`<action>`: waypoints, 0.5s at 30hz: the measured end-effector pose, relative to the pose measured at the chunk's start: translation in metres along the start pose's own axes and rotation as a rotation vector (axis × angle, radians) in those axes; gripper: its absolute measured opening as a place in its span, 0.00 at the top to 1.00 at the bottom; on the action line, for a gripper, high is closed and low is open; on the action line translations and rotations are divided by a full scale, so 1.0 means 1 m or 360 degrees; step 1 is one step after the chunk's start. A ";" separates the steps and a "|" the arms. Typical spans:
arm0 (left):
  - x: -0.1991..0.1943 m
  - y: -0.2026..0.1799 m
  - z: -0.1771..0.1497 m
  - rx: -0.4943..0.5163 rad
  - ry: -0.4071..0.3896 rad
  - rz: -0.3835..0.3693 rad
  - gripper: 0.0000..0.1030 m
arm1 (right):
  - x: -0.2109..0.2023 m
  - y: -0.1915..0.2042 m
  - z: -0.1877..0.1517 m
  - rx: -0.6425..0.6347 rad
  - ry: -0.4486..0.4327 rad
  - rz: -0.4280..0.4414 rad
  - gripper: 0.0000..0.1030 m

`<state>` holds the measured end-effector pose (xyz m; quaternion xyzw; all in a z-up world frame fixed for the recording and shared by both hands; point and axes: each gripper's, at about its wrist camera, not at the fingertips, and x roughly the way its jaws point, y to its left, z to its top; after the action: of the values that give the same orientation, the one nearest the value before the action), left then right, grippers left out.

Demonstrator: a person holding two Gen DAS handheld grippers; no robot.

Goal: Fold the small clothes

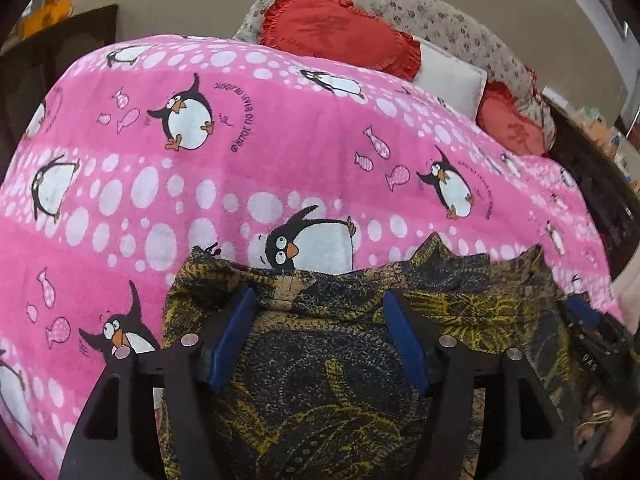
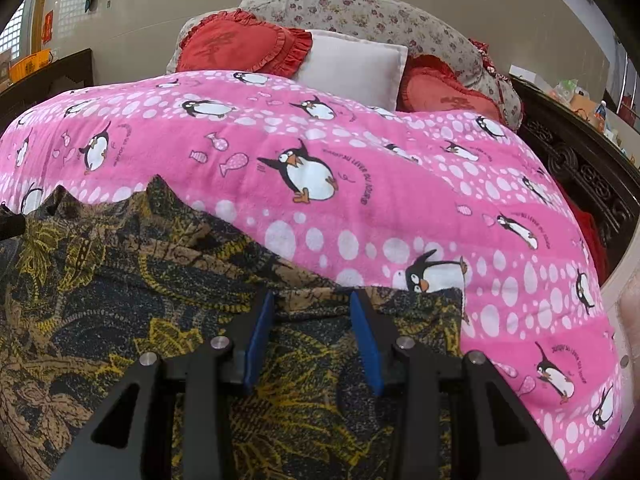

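A small garment (image 1: 320, 360) of dark cloth with a yellow and brown leafy print lies on a pink penguin blanket (image 1: 240, 168), at its near edge. My left gripper (image 1: 320, 294) hangs over the garment's far hem with its blue pads (image 1: 234, 340) wide apart and not pressing the cloth. In the right wrist view the same garment (image 2: 140, 280) spreads to the left. My right gripper (image 2: 312, 296) stands over its right part, near the hem, jaws apart with flat cloth beneath them. The right gripper (image 1: 588, 314) also shows at the left wrist view's right edge.
Red heart cushions (image 2: 240, 44), a white pillow (image 2: 352, 68) and a floral pillow (image 2: 360, 12) lie at the bed's far end. A dark carved wooden bed frame (image 2: 580, 172) runs along the right side. A hand with a ring (image 1: 596, 420) holds the right gripper.
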<state>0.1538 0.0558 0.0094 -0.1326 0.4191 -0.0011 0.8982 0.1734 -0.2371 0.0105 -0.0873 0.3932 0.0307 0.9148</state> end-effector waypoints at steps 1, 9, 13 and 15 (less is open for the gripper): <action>0.000 -0.001 0.000 0.0008 0.0001 0.0004 0.54 | 0.000 0.000 0.000 0.0001 0.0000 0.0001 0.59; -0.007 -0.008 0.005 0.0073 0.0100 0.0054 0.53 | 0.001 0.000 0.000 0.0003 0.0016 0.0005 0.59; -0.075 -0.003 -0.005 0.0038 0.0037 -0.0040 0.54 | -0.002 -0.004 0.002 0.0020 0.0030 0.0000 0.52; -0.118 0.003 -0.020 0.0030 -0.0061 -0.0063 0.54 | -0.002 -0.010 0.004 0.0069 0.0068 -0.0066 0.30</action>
<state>0.0620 0.0677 0.0851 -0.1323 0.3990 -0.0202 0.9071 0.1757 -0.2462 0.0162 -0.0762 0.4112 0.0014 0.9083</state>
